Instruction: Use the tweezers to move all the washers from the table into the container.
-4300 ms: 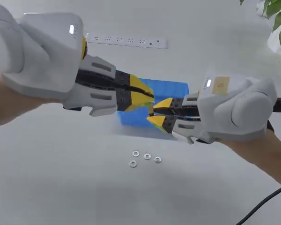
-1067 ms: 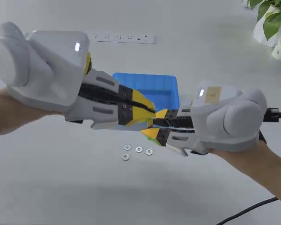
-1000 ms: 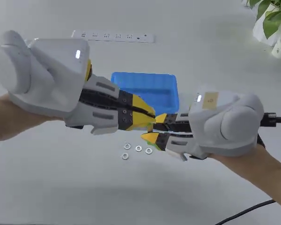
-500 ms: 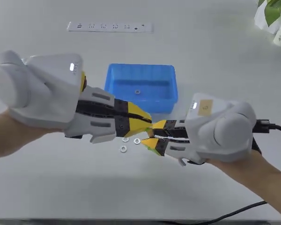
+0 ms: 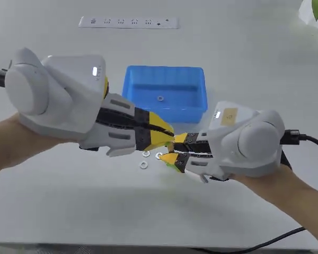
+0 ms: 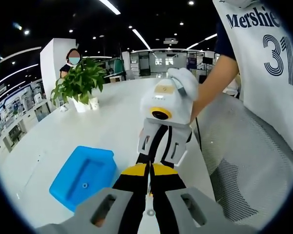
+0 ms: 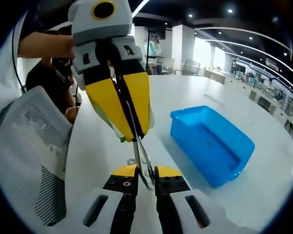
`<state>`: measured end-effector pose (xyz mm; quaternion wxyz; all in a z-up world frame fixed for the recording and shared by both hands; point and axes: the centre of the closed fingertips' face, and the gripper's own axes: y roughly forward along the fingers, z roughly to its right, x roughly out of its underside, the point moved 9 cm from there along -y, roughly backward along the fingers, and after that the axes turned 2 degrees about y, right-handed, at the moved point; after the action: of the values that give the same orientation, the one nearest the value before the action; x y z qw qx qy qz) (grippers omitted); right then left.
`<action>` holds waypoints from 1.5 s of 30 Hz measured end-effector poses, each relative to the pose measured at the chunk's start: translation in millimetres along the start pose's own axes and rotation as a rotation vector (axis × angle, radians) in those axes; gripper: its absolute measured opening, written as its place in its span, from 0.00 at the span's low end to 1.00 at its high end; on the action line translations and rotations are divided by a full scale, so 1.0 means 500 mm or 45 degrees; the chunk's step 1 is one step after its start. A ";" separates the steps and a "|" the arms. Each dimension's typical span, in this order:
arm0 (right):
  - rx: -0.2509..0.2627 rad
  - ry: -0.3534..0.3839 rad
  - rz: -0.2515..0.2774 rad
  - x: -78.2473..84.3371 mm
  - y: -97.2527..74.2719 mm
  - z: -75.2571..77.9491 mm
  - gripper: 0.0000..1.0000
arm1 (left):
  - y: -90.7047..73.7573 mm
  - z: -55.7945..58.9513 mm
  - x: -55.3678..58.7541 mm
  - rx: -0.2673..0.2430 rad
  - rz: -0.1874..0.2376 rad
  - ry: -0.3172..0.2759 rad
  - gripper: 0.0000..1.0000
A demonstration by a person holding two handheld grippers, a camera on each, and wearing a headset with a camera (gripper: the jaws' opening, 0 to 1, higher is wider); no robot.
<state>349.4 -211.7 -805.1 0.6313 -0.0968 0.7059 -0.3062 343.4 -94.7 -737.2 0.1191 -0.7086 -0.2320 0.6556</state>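
Left claw (image 5: pixel 168 136) is closed on one end of the tweezers (image 7: pixel 136 146). Right claw (image 5: pixel 169 154) meets it tip to tip. Its jaws stand narrow with the other end of the tweezers between them, but it cannot be told whether they press it. Three washers (image 5: pixel 146 153) lie loose on the white table (image 5: pixel 69 211), close beneath the claw tips. A fourth washer (image 5: pixel 160 98) lies inside the blue container (image 5: pixel 167 112), which stands just beyond the claws.
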 end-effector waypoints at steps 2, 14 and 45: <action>-0.007 -0.001 0.001 0.000 0.003 -0.001 0.14 | 0.000 0.000 0.000 0.007 -0.008 0.004 0.05; -0.023 0.019 -0.011 0.004 0.007 -0.003 0.14 | 0.003 -0.004 0.000 0.022 -0.005 -0.023 0.05; -0.038 0.076 -0.029 0.019 0.014 0.007 0.14 | 0.015 -0.011 0.002 0.024 -0.031 -0.074 0.05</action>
<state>352.9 -212.4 -816.9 0.6050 -0.1052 0.7277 -0.3056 350.1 -99.8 -741.1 0.1270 -0.6852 -0.2376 0.6766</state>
